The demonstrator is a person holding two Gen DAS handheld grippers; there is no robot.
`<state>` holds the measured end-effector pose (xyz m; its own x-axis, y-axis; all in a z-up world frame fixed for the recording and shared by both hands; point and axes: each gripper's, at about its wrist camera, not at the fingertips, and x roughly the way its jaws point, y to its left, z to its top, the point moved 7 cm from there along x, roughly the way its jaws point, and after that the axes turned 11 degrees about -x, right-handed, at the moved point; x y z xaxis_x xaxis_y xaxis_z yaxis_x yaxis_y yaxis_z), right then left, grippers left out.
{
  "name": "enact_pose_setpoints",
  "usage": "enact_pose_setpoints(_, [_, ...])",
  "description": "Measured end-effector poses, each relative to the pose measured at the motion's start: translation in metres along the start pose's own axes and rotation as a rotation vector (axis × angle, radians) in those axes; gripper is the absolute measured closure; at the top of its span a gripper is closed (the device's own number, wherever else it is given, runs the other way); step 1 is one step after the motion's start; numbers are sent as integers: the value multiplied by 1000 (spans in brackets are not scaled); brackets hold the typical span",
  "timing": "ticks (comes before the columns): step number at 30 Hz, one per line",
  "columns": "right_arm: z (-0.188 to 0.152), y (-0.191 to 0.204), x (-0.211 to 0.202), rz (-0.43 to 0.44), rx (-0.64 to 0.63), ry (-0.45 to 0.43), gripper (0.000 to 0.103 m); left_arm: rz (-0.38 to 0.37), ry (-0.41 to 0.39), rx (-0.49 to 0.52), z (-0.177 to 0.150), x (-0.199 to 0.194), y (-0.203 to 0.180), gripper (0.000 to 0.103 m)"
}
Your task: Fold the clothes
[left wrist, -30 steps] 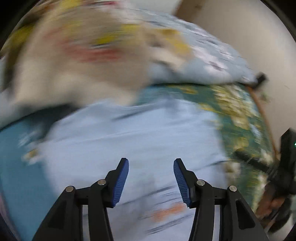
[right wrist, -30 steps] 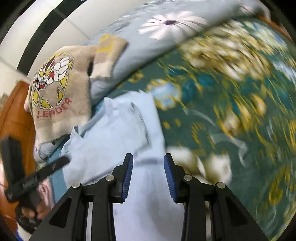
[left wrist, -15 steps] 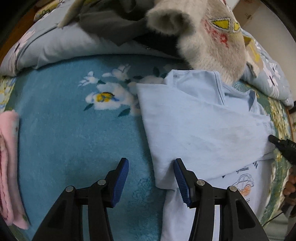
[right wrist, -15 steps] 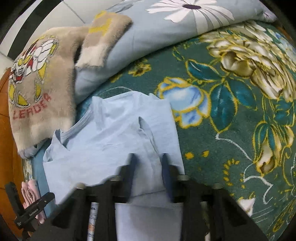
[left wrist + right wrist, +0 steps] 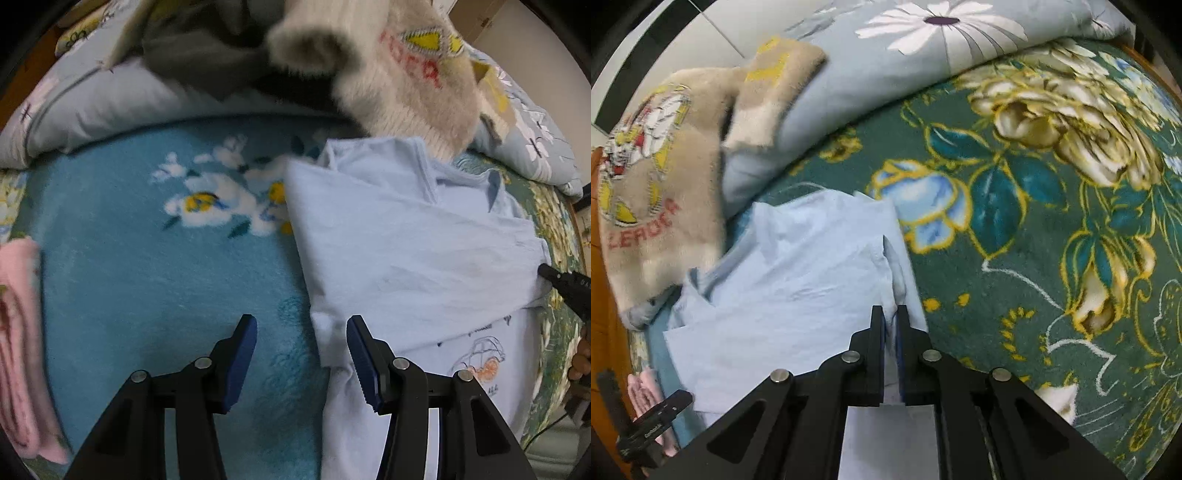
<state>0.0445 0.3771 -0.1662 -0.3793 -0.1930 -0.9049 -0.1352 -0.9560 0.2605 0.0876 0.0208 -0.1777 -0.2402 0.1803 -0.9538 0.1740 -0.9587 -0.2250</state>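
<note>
A light blue T-shirt (image 5: 406, 251) with a small car print lies on the bed, one side folded across its body. My left gripper (image 5: 301, 350) is open, low over the shirt's left folded edge, one finger over the blanket and one over the shirt. My right gripper (image 5: 891, 325) is shut on the shirt's right edge (image 5: 894, 273). The shirt shows in the right wrist view (image 5: 798, 280) too. The right gripper's tip shows in the left wrist view (image 5: 565, 284) at the far right.
A beige fluffy sweater with red letters (image 5: 399, 81) (image 5: 657, 177) lies on a grey-blue floral quilt (image 5: 923, 48) behind the shirt. A turquoise blanket (image 5: 147, 280) and a dark green floral blanket (image 5: 1052, 221) cover the bed. Pink folded clothes (image 5: 18, 332) lie at the left.
My right gripper has closed on the shirt's right edge. My left gripper has swung left to the shirt's left edge and stays open.
</note>
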Motion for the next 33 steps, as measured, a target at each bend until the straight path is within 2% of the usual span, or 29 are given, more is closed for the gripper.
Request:
enact_pose_setpoints(1, [-3, 2, -8, 26, -3, -5, 92, -10, -7, -2, -2, -7, 2, 48])
enact_pose_setpoints(3, [-30, -6, -20, 38, 14, -3, 80, -44, -9, -21, -9, -19, 8, 48])
enact_pose_setpoints(7, [-86, -22, -45, 61, 48, 1, 77, -132, 25, -34, -33, -33, 24, 48])
enact_pose_setpoints(12, [-155, -41, -75, 90, 91, 6, 73, -224, 114, -6, -102, -31, 26, 48])
enact_pose_setpoints(18, [-237, -64, -111, 127, 143, 10, 73, -286, 204, -1, -166, -24, 32, 48])
enact_pose_setpoints(20, [-253, -68, -115, 165, 171, -3, 72, -315, 224, -6, -185, -23, 35, 48])
enact_pose_setpoints(23, [-268, -69, -112, 195, 195, -8, 67, -349, 223, -46, -199, -24, 43, 48])
enact_pose_setpoints(29, [-283, -62, -101, 235, 204, 6, 66, -425, 285, -150, -221, -26, 51, 49])
enact_pose_setpoints(32, [-289, -60, -101, 260, 207, -9, 66, -444, 300, -164, -227, -30, 55, 50])
enact_pose_setpoints(33, [-291, -59, -101, 264, 206, -8, 66, -446, 331, -164, -232, -29, 54, 50])
